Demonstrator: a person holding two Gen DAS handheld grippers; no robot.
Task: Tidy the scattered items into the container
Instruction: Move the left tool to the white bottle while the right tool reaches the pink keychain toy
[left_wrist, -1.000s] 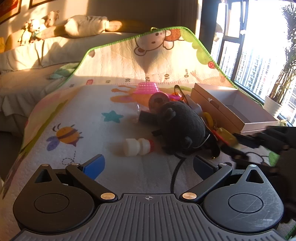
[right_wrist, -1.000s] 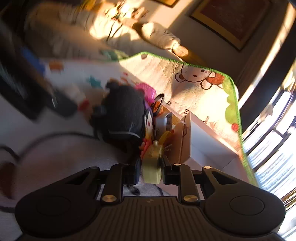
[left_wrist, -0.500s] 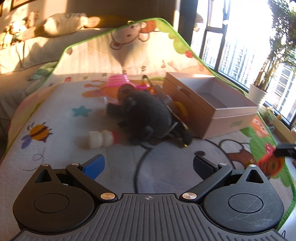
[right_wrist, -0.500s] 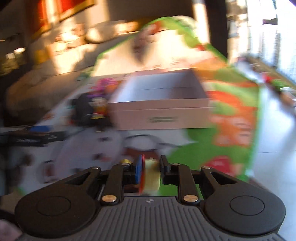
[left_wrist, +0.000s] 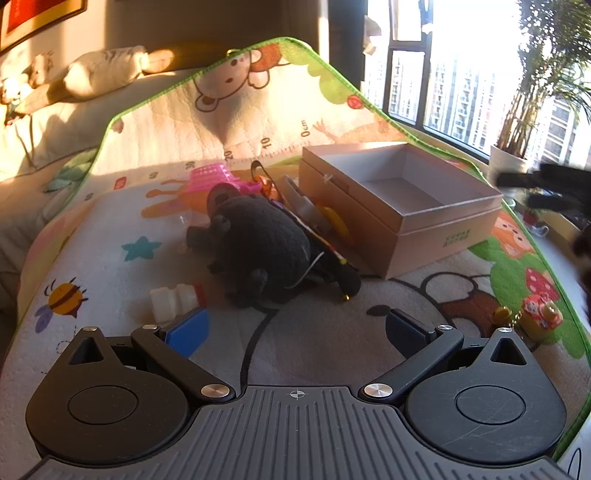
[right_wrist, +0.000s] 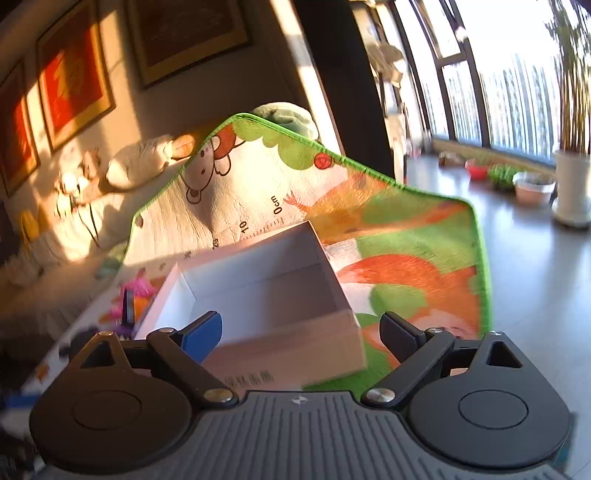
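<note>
An open cardboard box (left_wrist: 439, 218) stands on the play mat; it looks empty in the right wrist view (right_wrist: 266, 291). Left of it lie a dark plush toy (left_wrist: 262, 243), a pink basket (left_wrist: 214, 177), a small white bottle (left_wrist: 173, 302) and several small toys against the box. A small yellow and red keychain toy (left_wrist: 539, 317) lies on the mat at the right. My left gripper (left_wrist: 295, 328) is open and empty, short of the plush. My right gripper (right_wrist: 301, 332) is open and empty, above the box's near wall; it shows blurred at the right edge of the left wrist view (left_wrist: 546, 184).
The colourful play mat (left_wrist: 110, 295) is draped up against a bed with pillows (left_wrist: 103, 74). A window and a potted plant (left_wrist: 517, 147) are at the right. Bare floor with bowls and pots (right_wrist: 532, 188) lies beyond the mat's right edge.
My right gripper has opened and let go of the yellow and red toy, which now lies on the mat at the right. It has swung up towards the box. The left gripper stays open.
</note>
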